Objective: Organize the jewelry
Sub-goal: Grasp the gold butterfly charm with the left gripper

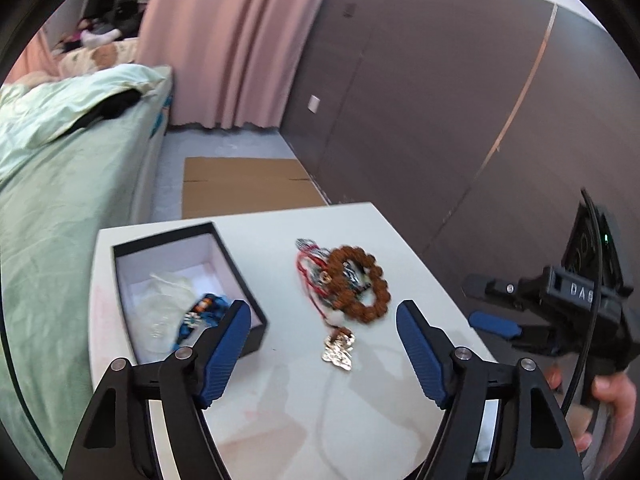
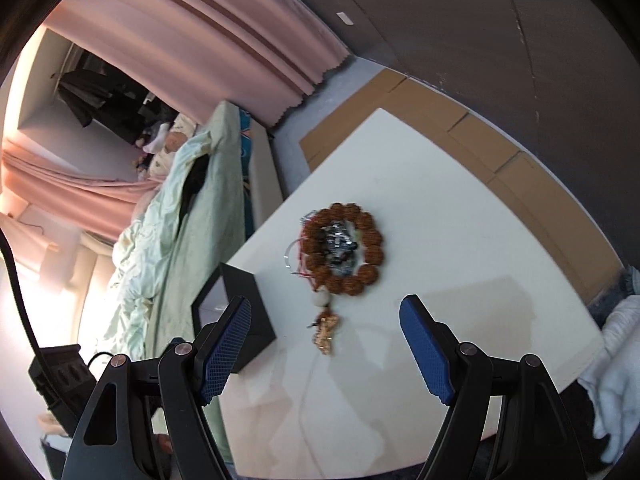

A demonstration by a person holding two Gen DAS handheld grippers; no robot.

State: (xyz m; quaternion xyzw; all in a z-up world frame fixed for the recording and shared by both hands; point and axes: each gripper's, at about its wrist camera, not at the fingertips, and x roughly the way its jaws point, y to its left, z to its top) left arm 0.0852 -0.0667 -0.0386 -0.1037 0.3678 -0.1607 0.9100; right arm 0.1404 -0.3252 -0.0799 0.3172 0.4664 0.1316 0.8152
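Observation:
A brown bead bracelet (image 1: pixel 358 286) lies on the white table (image 1: pixel 360 224), tangled with red cord, silver pieces and a gold charm (image 1: pixel 338 354). It also shows in the right wrist view (image 2: pixel 344 252). An open black box (image 1: pixel 180 284) at the table's left holds white wrapping and a blue item (image 1: pixel 202 312). My left gripper (image 1: pixel 324 320) is open and empty, just in front of the bracelet. My right gripper (image 2: pixel 326 320) is open and empty above the charm (image 2: pixel 326 334); it shows at the right of the left wrist view (image 1: pixel 496 322).
A bed with a green cover (image 1: pixel 60 184) stands left of the table. Flat cardboard (image 1: pixel 248 184) lies on the floor beyond it. A dark wall (image 1: pixel 440 100) and a pink curtain (image 1: pixel 224 40) stand behind. White cloth (image 2: pixel 616 360) lies at the table's right.

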